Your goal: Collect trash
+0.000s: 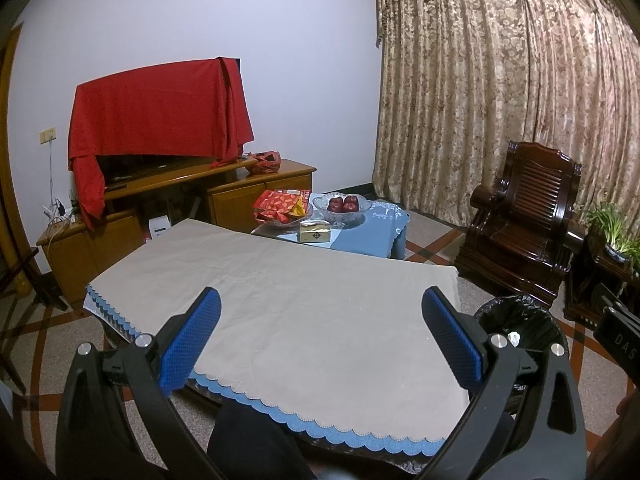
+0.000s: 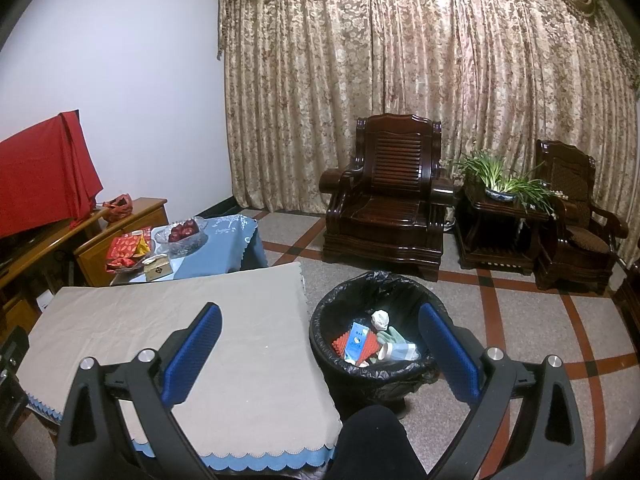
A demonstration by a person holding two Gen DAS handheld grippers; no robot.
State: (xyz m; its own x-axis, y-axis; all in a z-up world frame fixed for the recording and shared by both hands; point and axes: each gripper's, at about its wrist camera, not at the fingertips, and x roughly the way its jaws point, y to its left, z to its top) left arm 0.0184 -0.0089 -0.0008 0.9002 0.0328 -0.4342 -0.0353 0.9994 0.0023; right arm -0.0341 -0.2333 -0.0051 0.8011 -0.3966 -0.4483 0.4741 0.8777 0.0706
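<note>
Both tools, left (image 1: 320, 336) and right (image 2: 320, 344), are gaping empty; black-lined round bin (image 2: 374, 368) is standing off the beige-clothed worktop's (image 2: 168, 320) right edge, nearer the right.

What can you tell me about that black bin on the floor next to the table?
The bin is round, lined with a crinkly black plastic bag folded over its rim. It stands upright on the tiled floor, close beside the corner of the cloth-covered table. Inside lie a crumpled white paper ball, a blue and white packet on something red and ribbed, and a pale green item. Neither gripper touches it.
</note>
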